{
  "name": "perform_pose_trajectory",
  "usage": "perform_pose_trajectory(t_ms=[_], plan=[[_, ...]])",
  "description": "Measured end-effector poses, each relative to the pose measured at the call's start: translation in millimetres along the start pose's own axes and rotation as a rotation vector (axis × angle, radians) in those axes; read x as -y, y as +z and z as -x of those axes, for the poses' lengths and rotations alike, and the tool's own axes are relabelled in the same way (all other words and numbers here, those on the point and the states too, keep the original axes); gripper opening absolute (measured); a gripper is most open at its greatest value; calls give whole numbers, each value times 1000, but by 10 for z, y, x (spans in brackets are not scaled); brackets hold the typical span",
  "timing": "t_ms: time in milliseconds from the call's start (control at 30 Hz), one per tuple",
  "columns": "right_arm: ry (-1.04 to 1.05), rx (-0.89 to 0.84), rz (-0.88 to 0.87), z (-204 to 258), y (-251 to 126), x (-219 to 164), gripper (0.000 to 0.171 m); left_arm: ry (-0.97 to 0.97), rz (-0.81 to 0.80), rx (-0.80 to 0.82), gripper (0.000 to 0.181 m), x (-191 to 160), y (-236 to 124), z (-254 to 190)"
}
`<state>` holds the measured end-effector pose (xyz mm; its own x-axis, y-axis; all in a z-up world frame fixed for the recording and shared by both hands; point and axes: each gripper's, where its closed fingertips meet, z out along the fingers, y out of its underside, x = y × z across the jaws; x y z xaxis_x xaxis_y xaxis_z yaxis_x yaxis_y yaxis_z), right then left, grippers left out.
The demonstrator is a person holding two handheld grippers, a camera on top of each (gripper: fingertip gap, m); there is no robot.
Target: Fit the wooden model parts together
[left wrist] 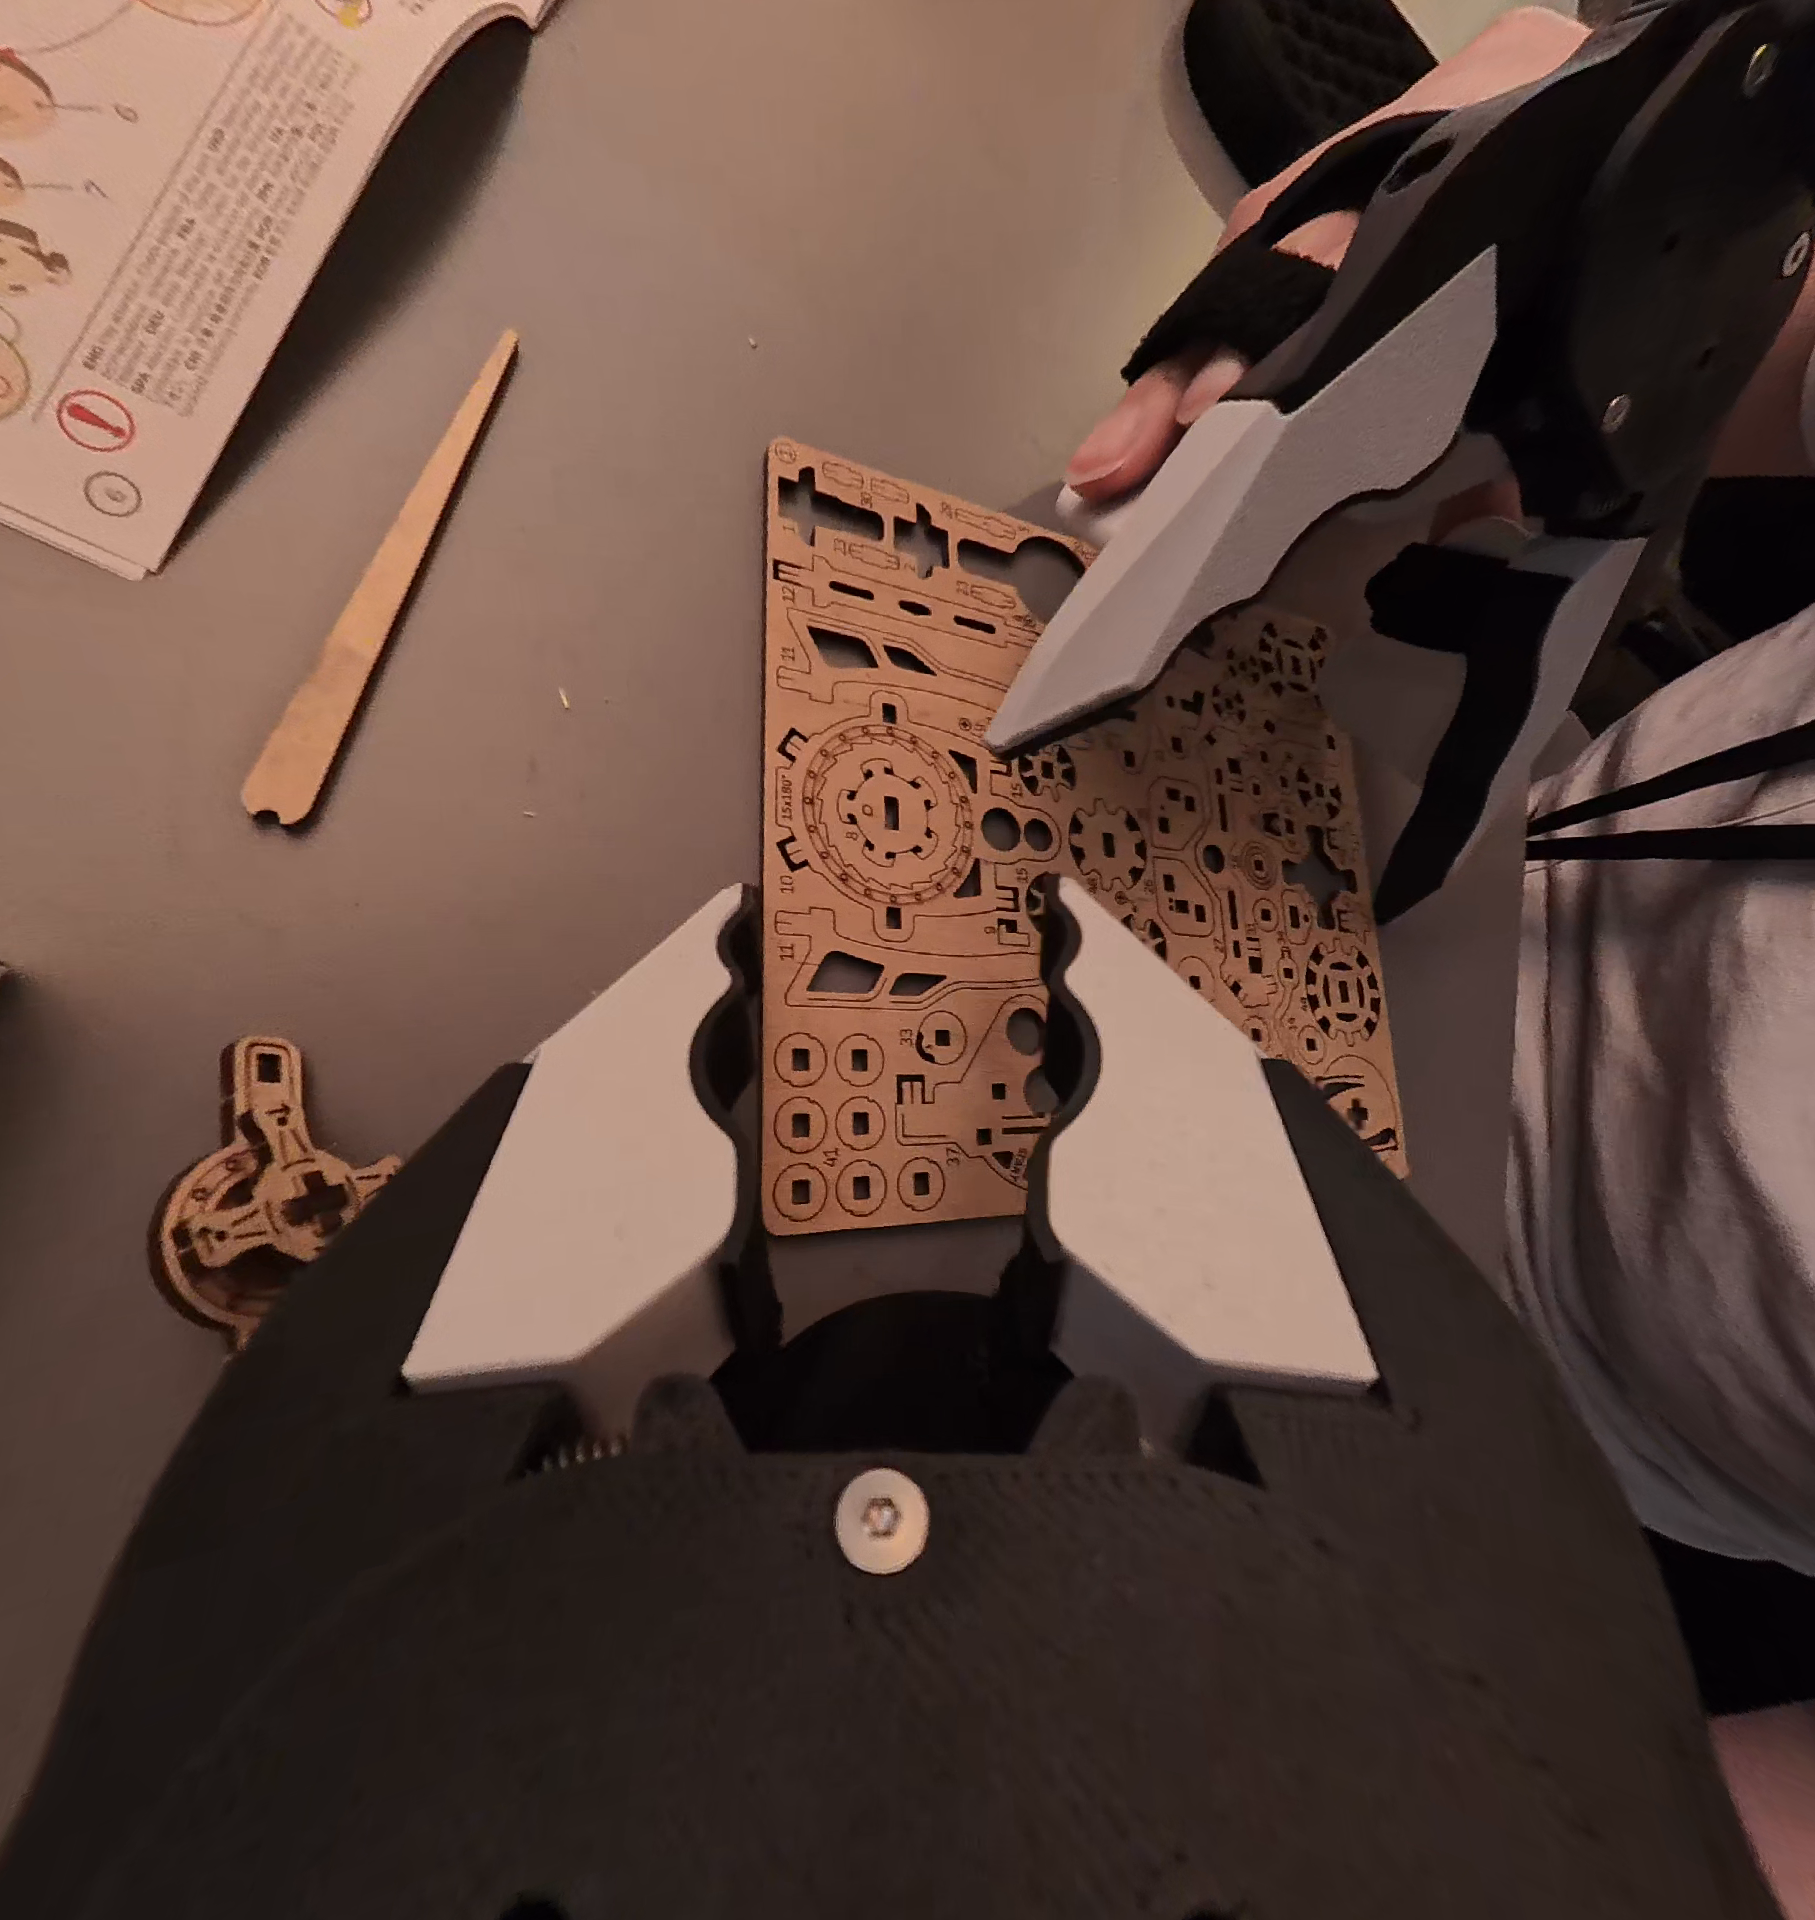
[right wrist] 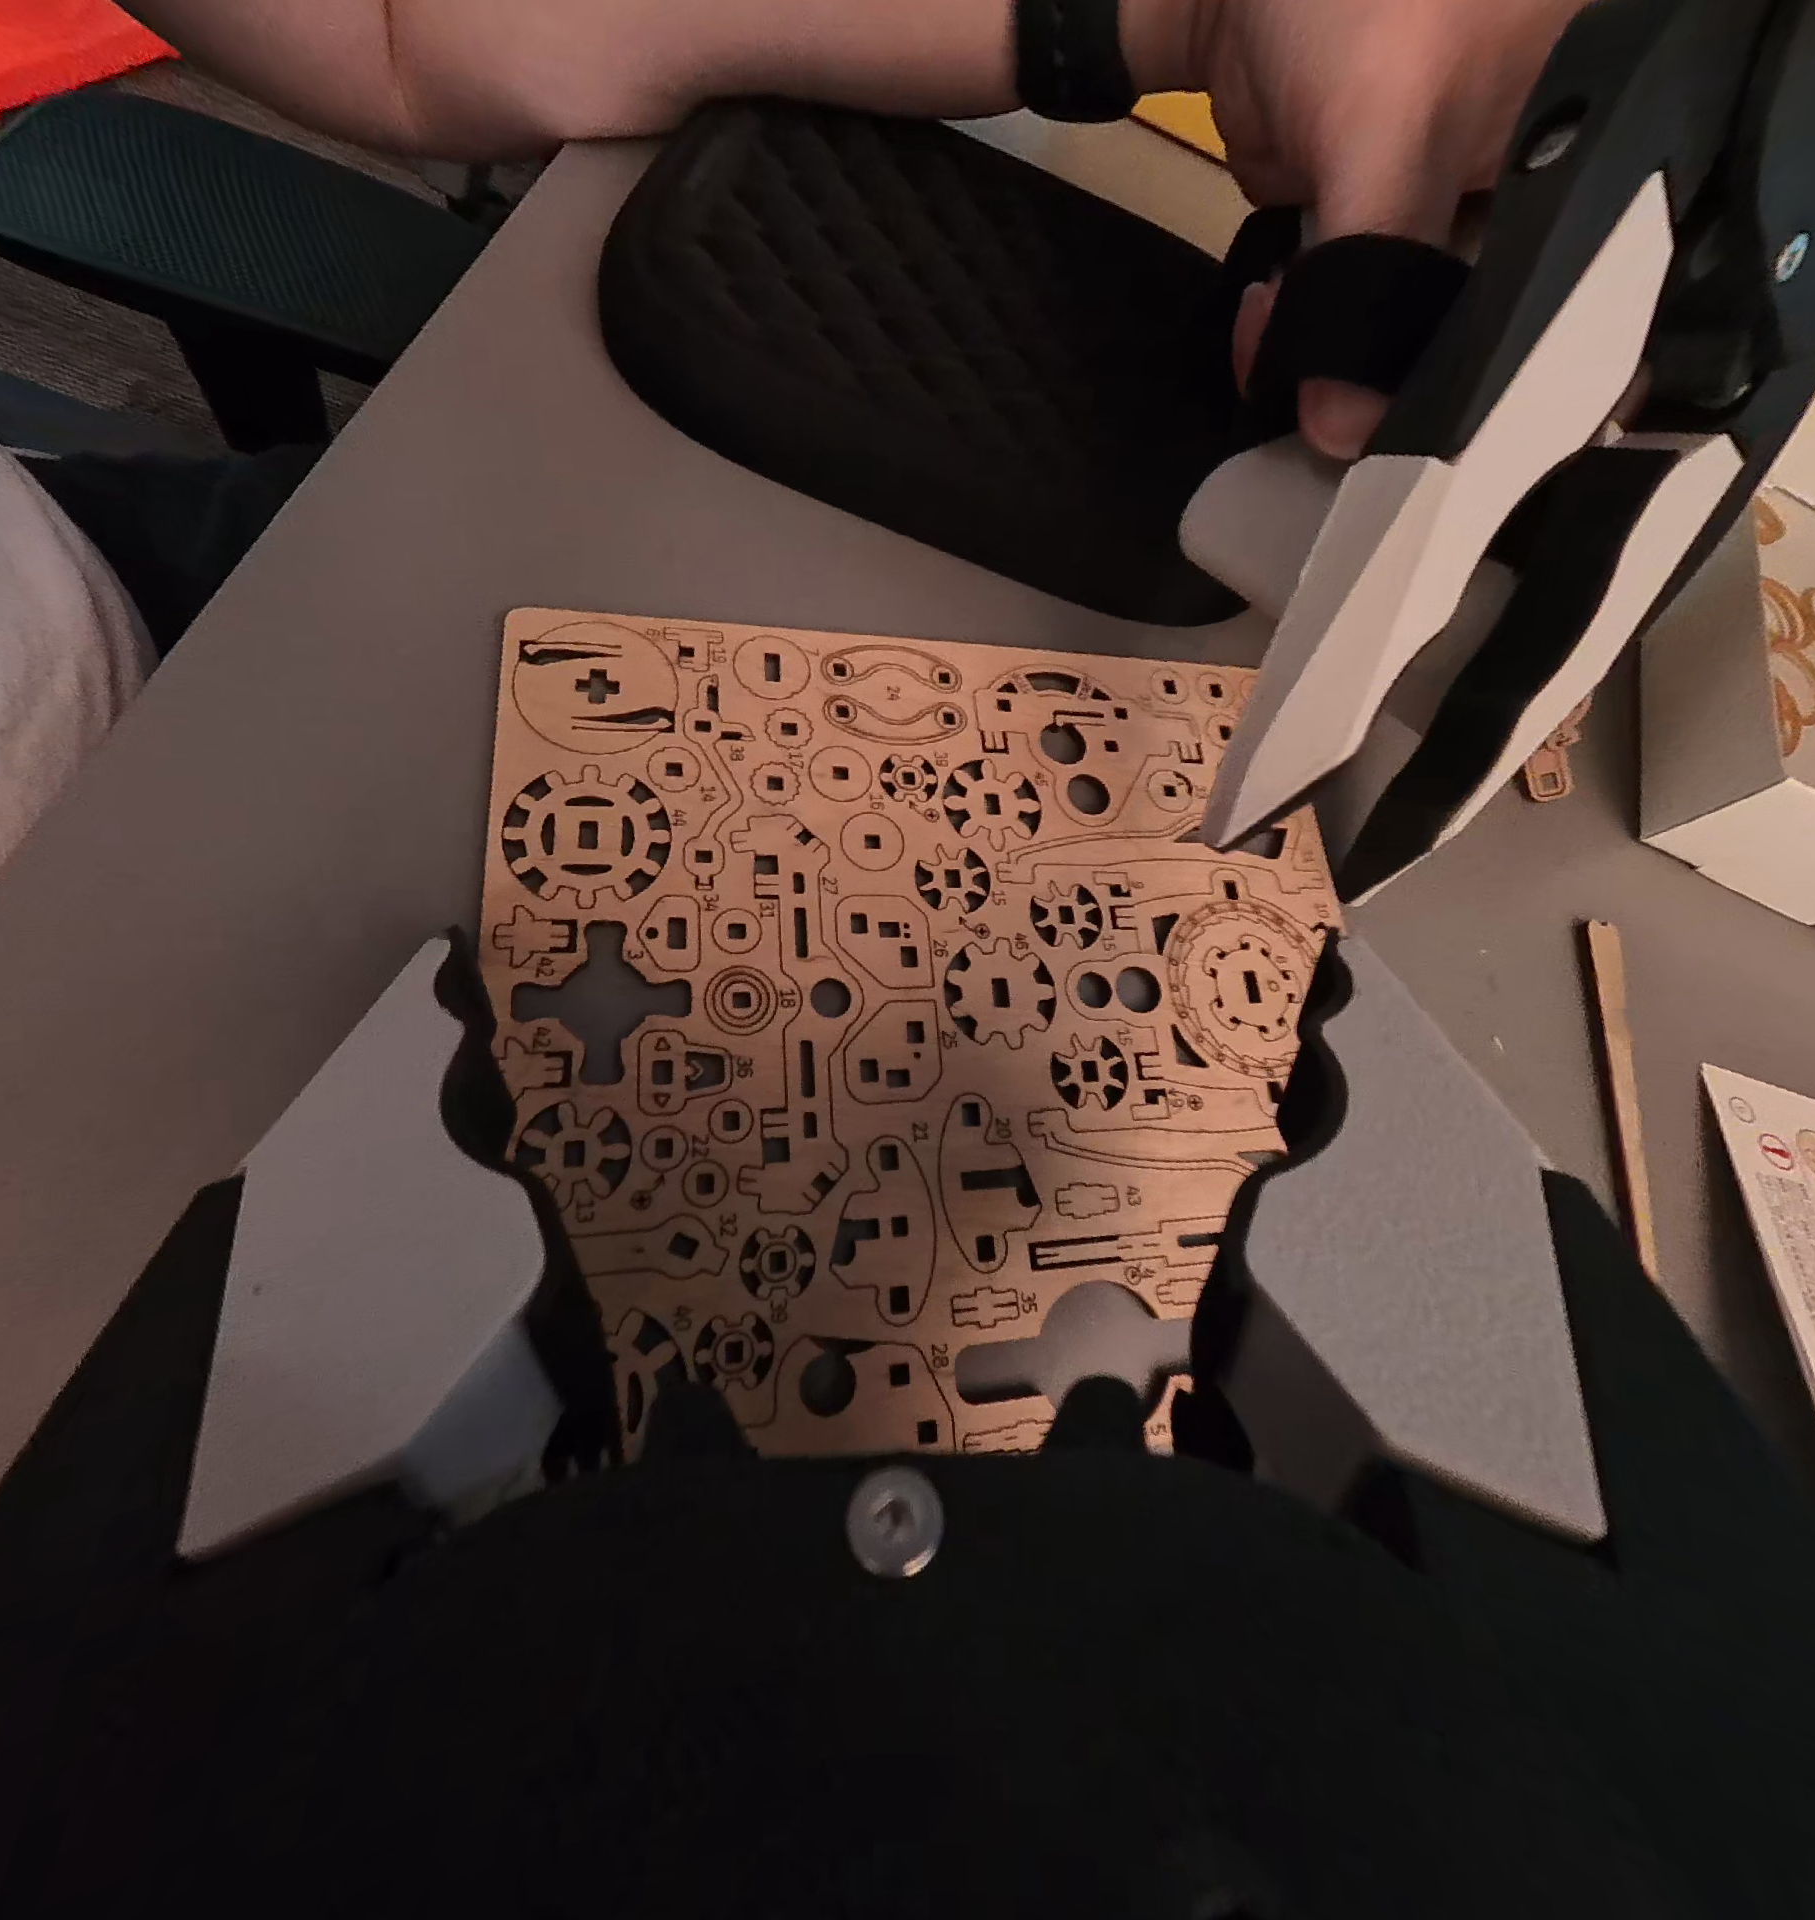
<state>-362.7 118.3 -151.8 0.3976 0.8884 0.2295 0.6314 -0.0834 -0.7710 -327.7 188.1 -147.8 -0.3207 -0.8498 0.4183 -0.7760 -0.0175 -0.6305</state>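
Observation:
A laser-cut plywood sheet point(left wrist: 882, 1039) of model parts lies flat on the grey table point(left wrist: 674, 312); several parts are punched out of it. My left gripper point(left wrist: 898, 904) is open and empty over the sheet's near end. In the right wrist view the left gripper point(right wrist: 1287, 868) points down at the sheet's point(right wrist: 830, 935) right edge, one fingertip point(right wrist: 1230, 836) on or just above it. My right gripper point(right wrist: 892, 945) is wide open and empty, hovering over the sheet. It also shows in the left wrist view point(left wrist: 1194, 821). A partly built wooden assembly point(left wrist: 259, 1195) lies at the left.
A tapered wooden stick point(left wrist: 383, 592) and an open instruction booklet point(left wrist: 103, 208) lie at the far left. A black mesh pad point(right wrist: 934, 364) lies past the sheet. A white box point(right wrist: 1765, 727) with wooden pieces stands at the right. The person's torso point(left wrist: 1661, 1143) is close. Between my left fingertips and the tapered wooden stick point(left wrist: 383, 592) there is roughly 8 centimeters. My right wrist view point(right wrist: 1620, 1086) looks at it from another angle.

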Motion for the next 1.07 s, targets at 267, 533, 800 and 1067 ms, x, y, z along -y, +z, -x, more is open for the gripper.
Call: perform_pose_trajectory(t_ms=[267, 533, 800, 1067], plan=[[-27, -34, -12, -39, -7, 30, 151, -72, -40, -30, 56, 55, -36, -2], [-33, -65, -9, -98, -19, 37, 152, -226, -201, -166, 57, 249, -215, -37], [-184, -164, -45, -165, -82, 151, 152, -361, -333, -299, 58, 381, -430, -50], [-249, -217, -54, -214, -111, 196, 150, -391, -432, -377, 49, 503, -594, -91]])
